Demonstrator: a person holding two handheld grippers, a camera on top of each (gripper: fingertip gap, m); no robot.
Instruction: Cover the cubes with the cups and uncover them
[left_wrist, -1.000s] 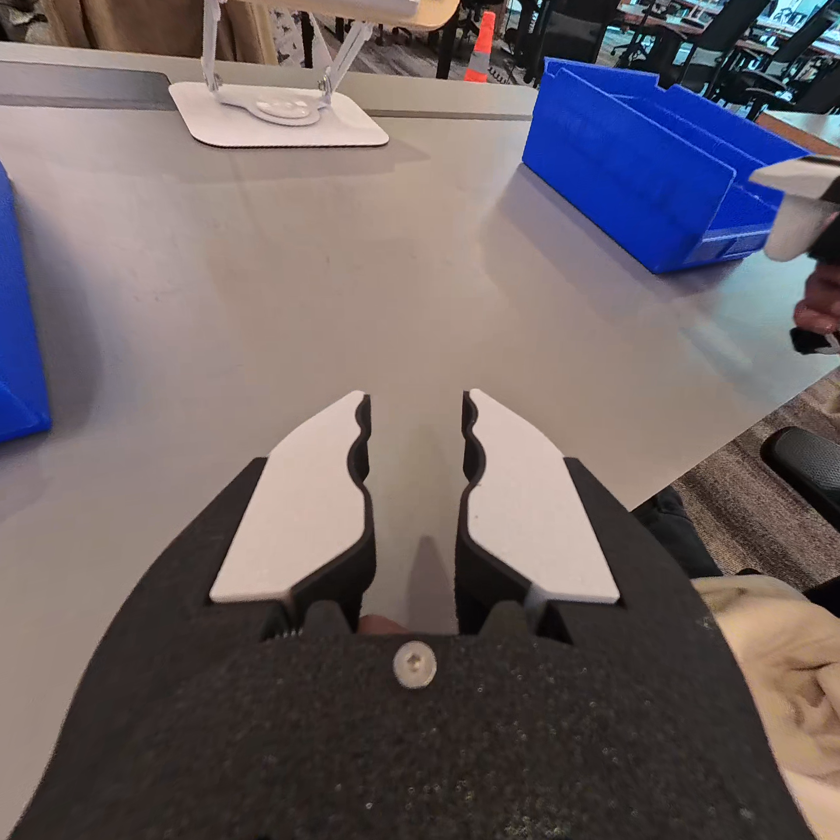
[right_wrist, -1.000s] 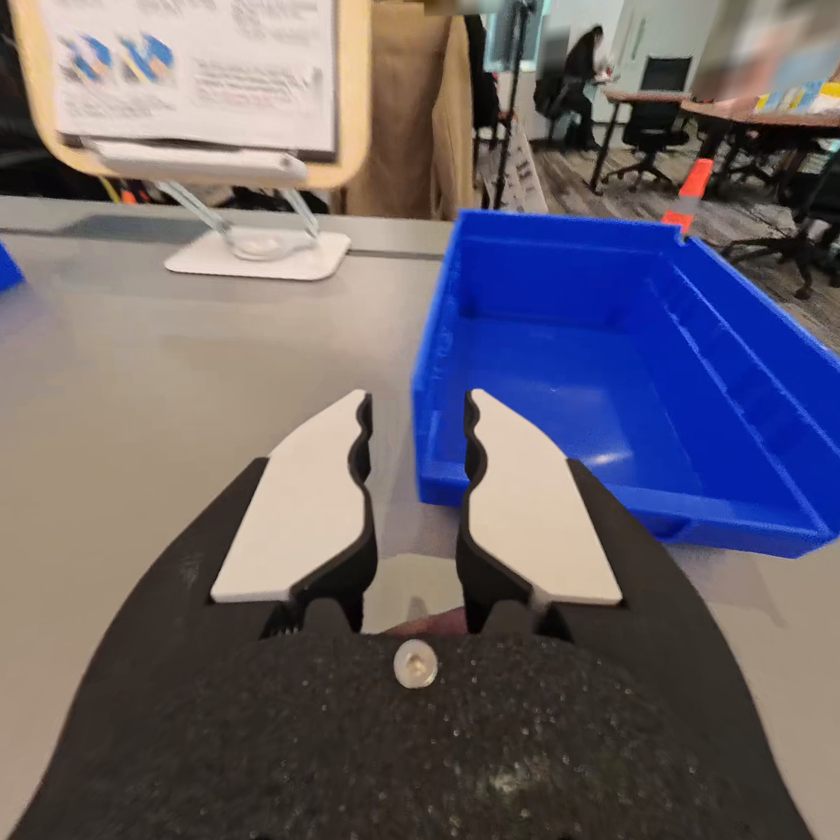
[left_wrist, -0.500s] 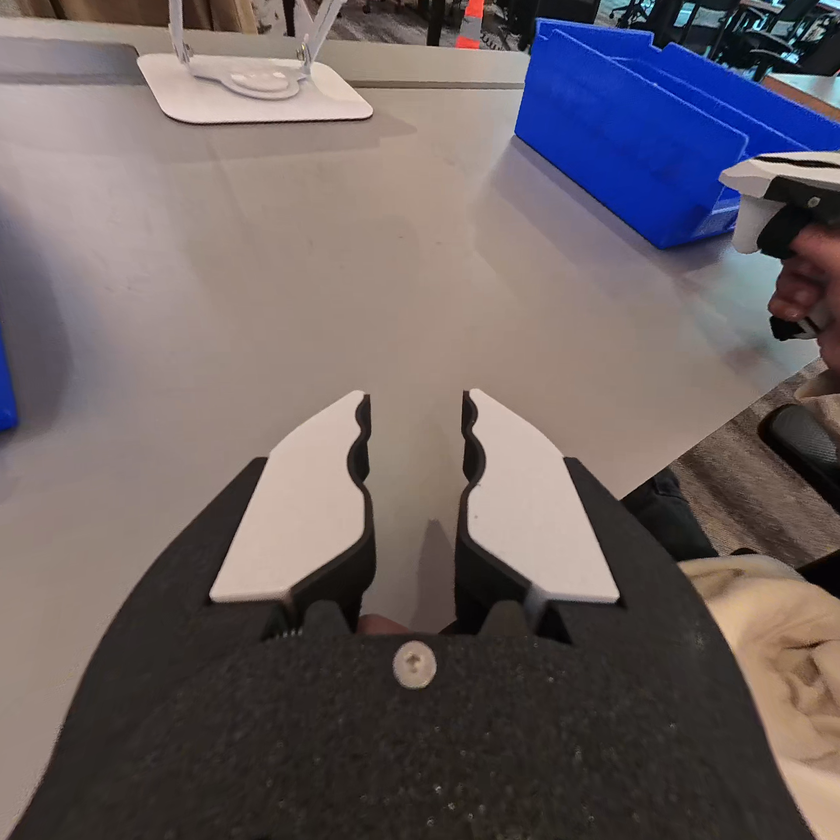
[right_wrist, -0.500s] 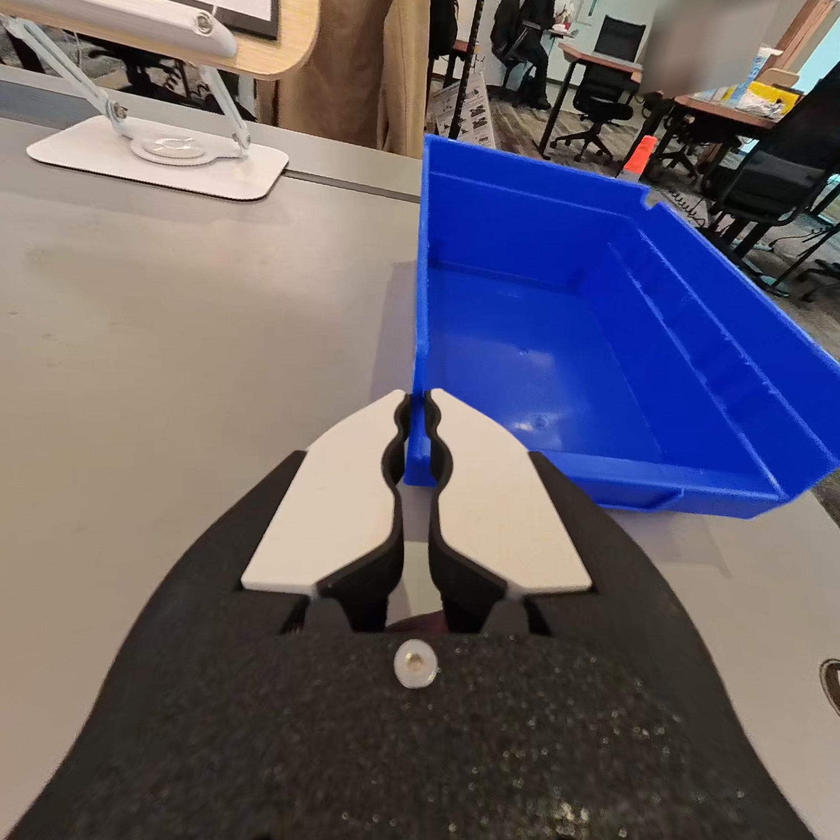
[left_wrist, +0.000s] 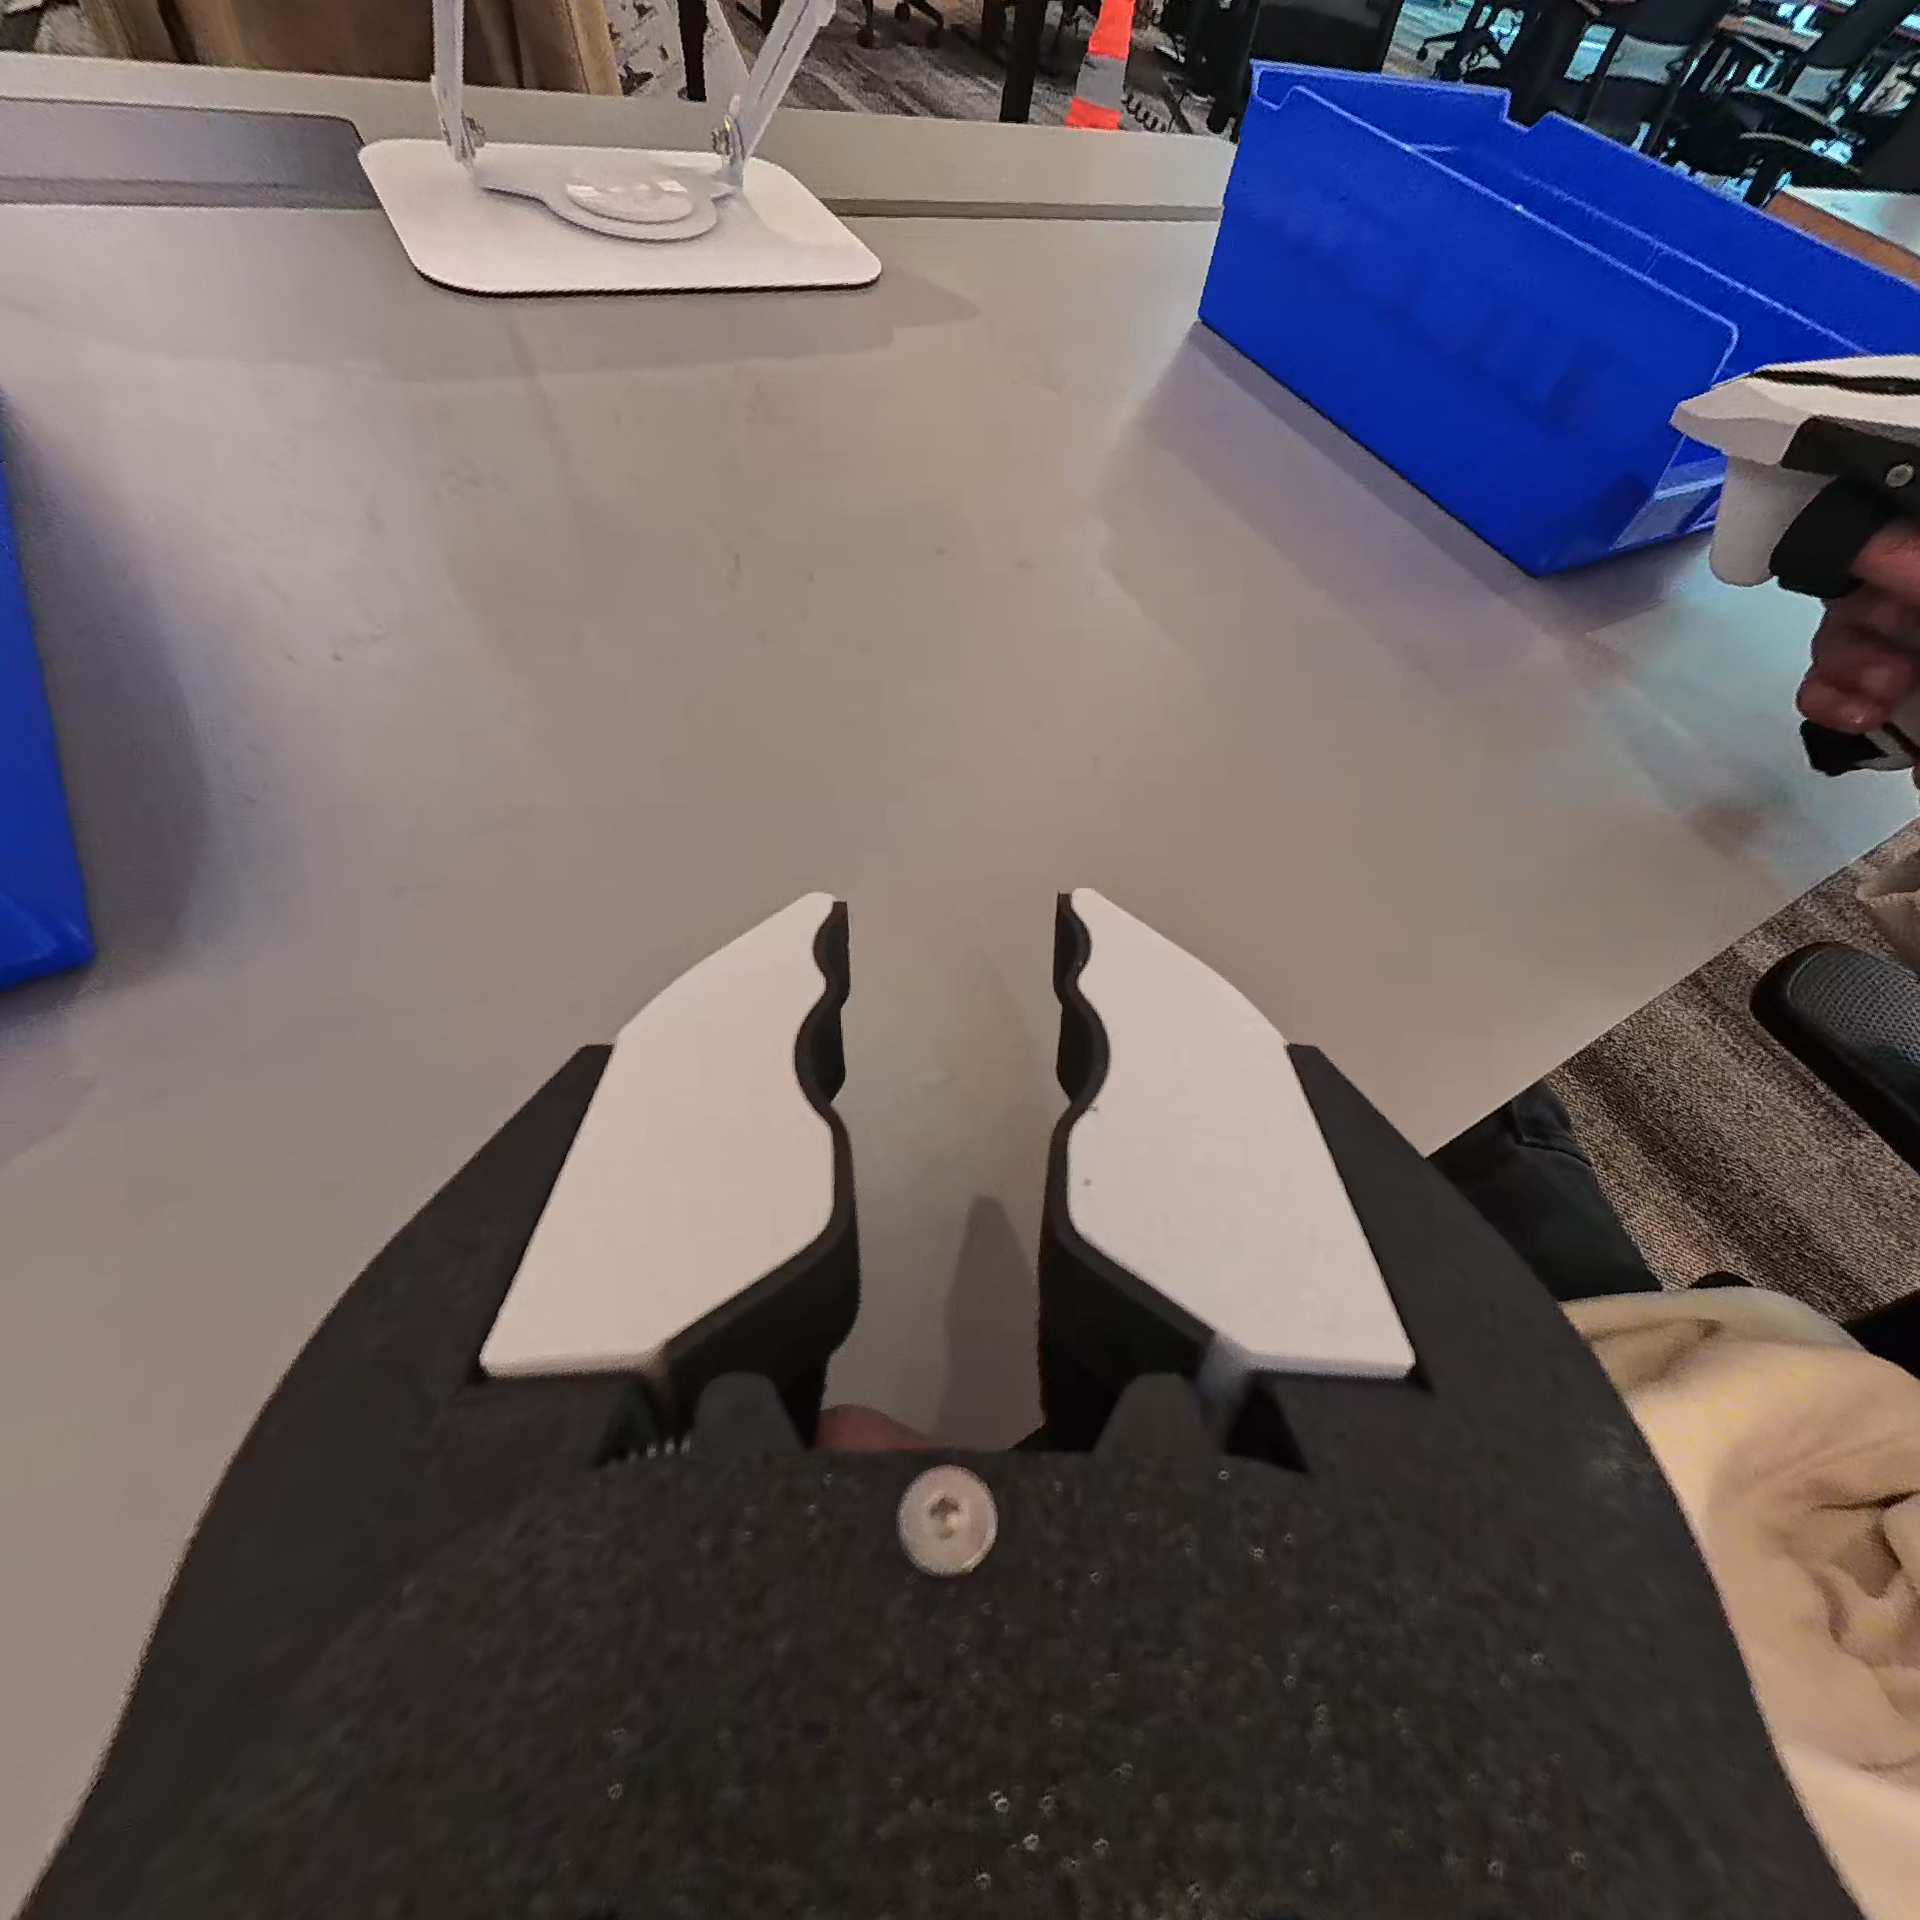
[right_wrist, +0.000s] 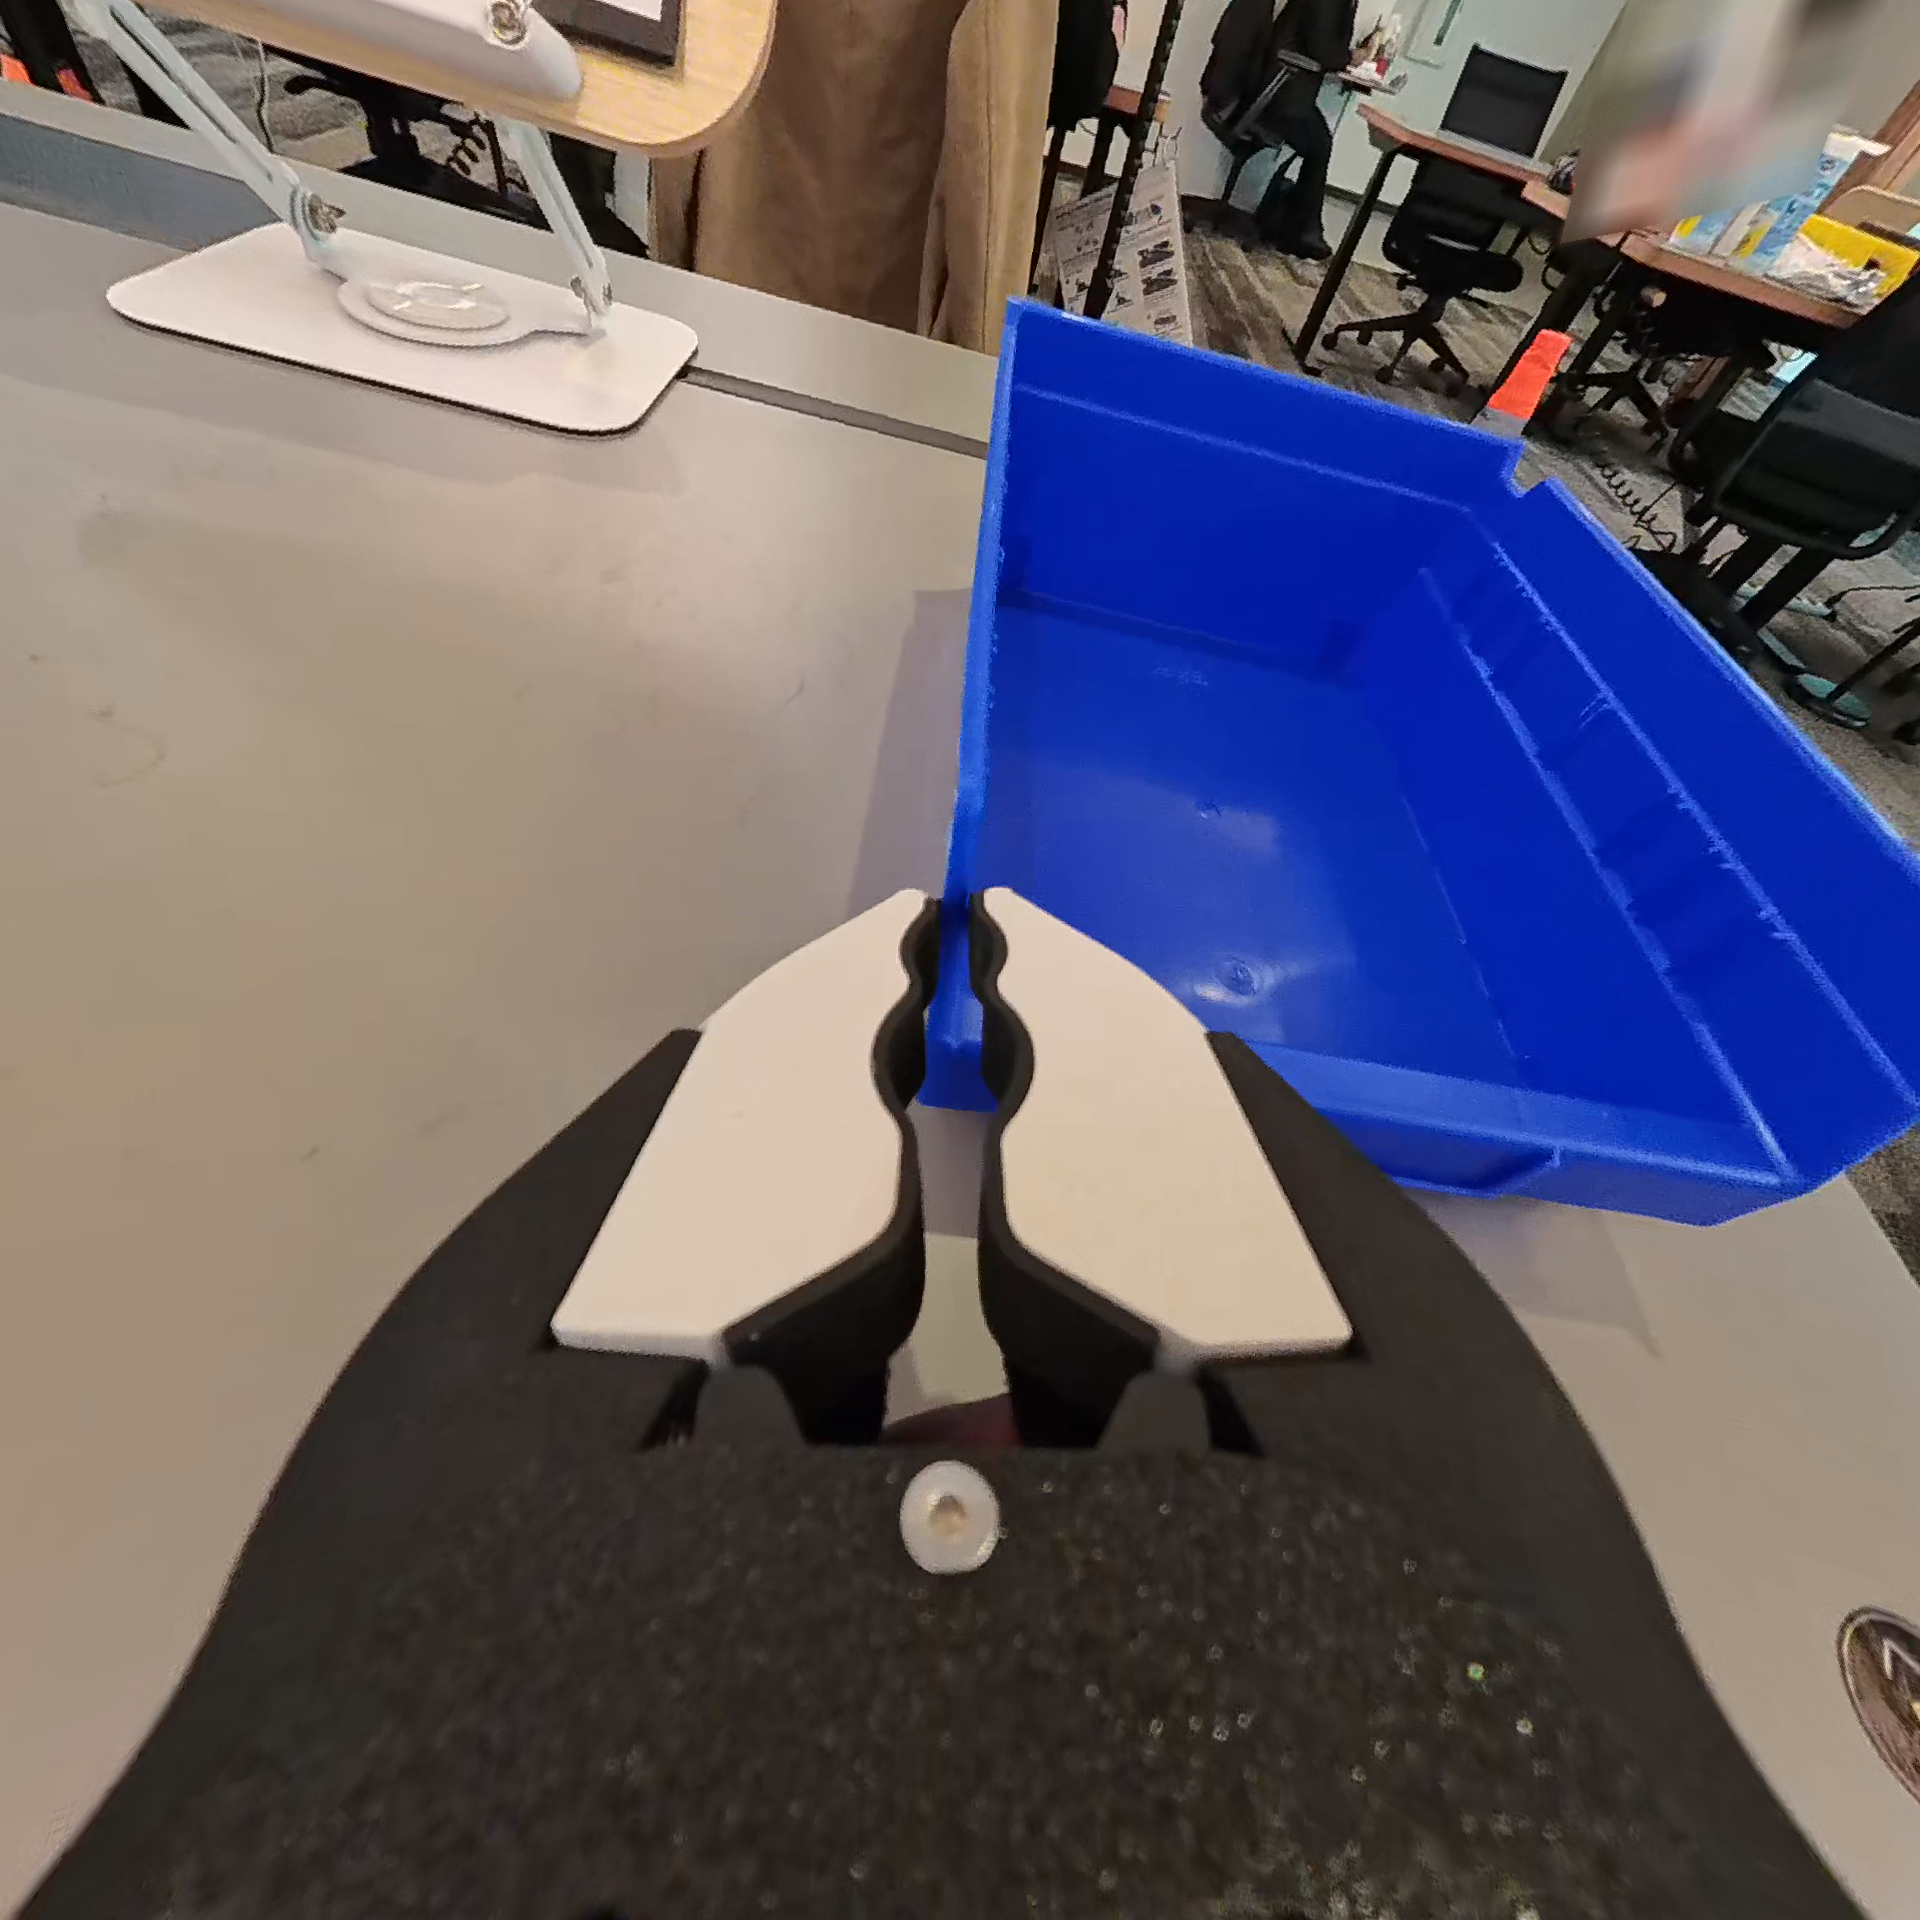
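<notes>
No cups or cubes show in either view. My left gripper (left_wrist: 951, 909) is open and empty above the bare grey table (left_wrist: 727, 623), near its front edge. My right gripper (right_wrist: 954, 904) is shut with nothing between its fingers, hovering just in front of the near left corner of an empty blue bin (right_wrist: 1351, 831). The right gripper also shows at the right edge of the left wrist view (left_wrist: 1808, 457), held in a hand.
The empty blue bin stands at the table's right (left_wrist: 1455, 343). A second blue bin's edge (left_wrist: 31, 779) is at the far left. A white stand base (left_wrist: 623, 218) sits at the back, also in the right wrist view (right_wrist: 416, 322). Office chairs and desks lie beyond.
My right gripper has closed from open to shut and moved toward the blue bin's near left corner. My left gripper stayed open and shifted only slightly.
</notes>
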